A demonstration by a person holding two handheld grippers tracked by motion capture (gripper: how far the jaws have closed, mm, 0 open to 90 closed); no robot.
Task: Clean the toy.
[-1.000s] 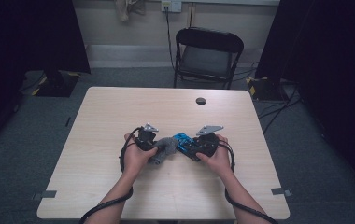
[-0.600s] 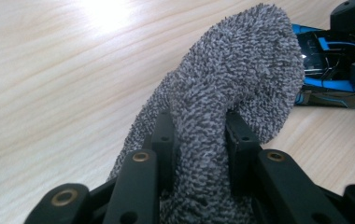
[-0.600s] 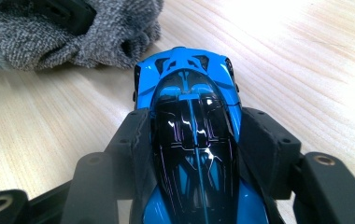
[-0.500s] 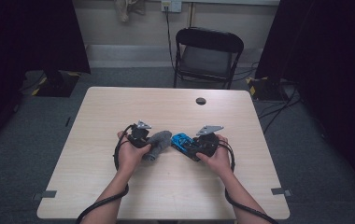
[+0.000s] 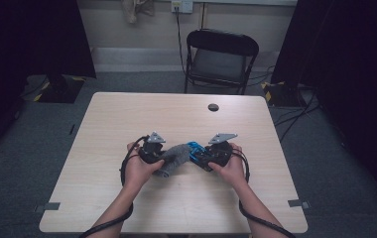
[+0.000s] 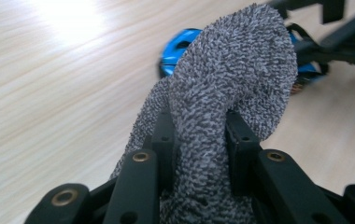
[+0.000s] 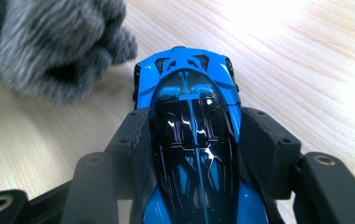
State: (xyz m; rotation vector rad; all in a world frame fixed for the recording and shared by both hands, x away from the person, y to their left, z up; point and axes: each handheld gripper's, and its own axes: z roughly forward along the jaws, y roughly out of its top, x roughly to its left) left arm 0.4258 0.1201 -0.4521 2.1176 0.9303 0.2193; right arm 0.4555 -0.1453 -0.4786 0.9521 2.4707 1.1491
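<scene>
A grey fuzzy cloth (image 6: 222, 88) bulges up between the black jaws of my left gripper (image 6: 199, 140), which is shut on it. In the high view the cloth (image 5: 174, 156) hangs from the left gripper (image 5: 162, 157) just above the table's middle front. My right gripper (image 7: 192, 140) is shut on a shiny blue and black toy car (image 7: 192, 135), its pads pressing both flanks of the car. The car's (image 5: 195, 150) nose points at the cloth, which touches or nearly touches it. From the left gripper view the blue car (image 6: 178, 46) peeks out behind the cloth.
The light wooden table (image 5: 176, 119) has a small black round cap (image 5: 213, 107) set in it near the far edge. A black folding chair (image 5: 219, 59) stands behind the table. Dark curtains flank both sides and cables trail on the floor.
My left hand drew back to the left with the cloth, then came back right and a little up, so the cloth is against the car again. The right hand kept still.
</scene>
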